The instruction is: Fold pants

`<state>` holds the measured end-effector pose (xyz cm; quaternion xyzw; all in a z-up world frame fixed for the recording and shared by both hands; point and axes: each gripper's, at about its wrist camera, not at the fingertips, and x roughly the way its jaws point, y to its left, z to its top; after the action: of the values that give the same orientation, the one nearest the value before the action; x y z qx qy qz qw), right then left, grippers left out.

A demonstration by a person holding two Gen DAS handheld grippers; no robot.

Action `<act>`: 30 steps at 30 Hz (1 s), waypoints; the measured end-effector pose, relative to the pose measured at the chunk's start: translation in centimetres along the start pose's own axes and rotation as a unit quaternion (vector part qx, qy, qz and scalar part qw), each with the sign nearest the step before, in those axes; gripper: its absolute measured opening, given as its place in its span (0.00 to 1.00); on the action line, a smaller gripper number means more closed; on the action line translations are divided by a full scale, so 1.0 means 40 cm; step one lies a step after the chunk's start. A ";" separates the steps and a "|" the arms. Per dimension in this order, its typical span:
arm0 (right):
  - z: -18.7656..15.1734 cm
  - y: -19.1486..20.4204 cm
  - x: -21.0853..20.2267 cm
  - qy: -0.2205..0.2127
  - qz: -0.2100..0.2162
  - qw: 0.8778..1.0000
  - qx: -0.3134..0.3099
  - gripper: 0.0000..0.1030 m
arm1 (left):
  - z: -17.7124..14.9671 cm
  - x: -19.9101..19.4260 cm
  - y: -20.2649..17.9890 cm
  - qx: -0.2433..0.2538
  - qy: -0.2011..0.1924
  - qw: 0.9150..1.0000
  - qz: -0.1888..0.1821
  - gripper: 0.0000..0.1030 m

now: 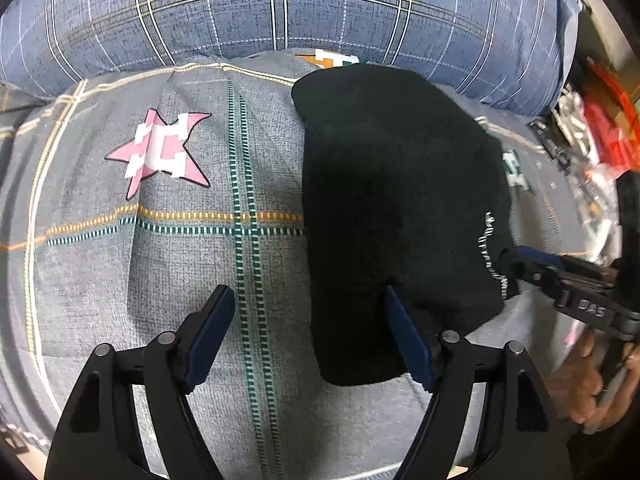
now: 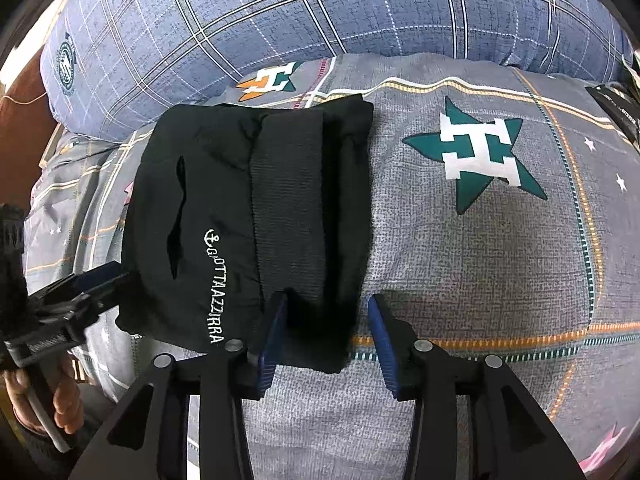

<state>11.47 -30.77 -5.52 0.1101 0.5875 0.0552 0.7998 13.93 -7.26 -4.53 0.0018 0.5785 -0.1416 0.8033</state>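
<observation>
Black pants (image 2: 248,216), folded into a compact bundle, lie on a grey plaid bed cover (image 2: 480,264) near the blue plaid pillow (image 2: 320,12). The right gripper (image 2: 328,332) straddles the bundle's near corner, jaws released. The left gripper (image 1: 308,320) hovers at its opposite near edge, jaws spread, grasping nothing.

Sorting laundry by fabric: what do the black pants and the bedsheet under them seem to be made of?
Black pants: likely a smooth matte woven synthetic or cotton blend, with a ribbed knit band showing fine vertical ridges, and white embroidered lettering. Bedsheet: thin matte woven cloth, probably cotton or polyester; the grey heathered look, checks and star seem printed. Exact fibres cannot be told.
</observation>
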 end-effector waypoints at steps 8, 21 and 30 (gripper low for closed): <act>0.002 -0.019 0.009 -0.002 -0.004 1.000 0.015 0.56 | -0.002 0.016 0.003 0.001 -0.007 1.000 0.006 0.80; -0.082 0.013 -0.185 -0.156 0.031 0.986 0.045 0.61 | -0.129 -0.159 -0.055 0.068 -0.174 0.979 0.075 0.80; -0.178 0.124 -0.290 -0.252 0.016 0.967 -0.006 0.70 | -0.187 -0.260 -0.061 0.033 -0.261 0.958 0.117 0.81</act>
<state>1.39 -27.70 4.41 0.1252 0.3646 0.0420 0.9218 3.42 -6.01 3.05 0.0584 0.3396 -0.0613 0.9367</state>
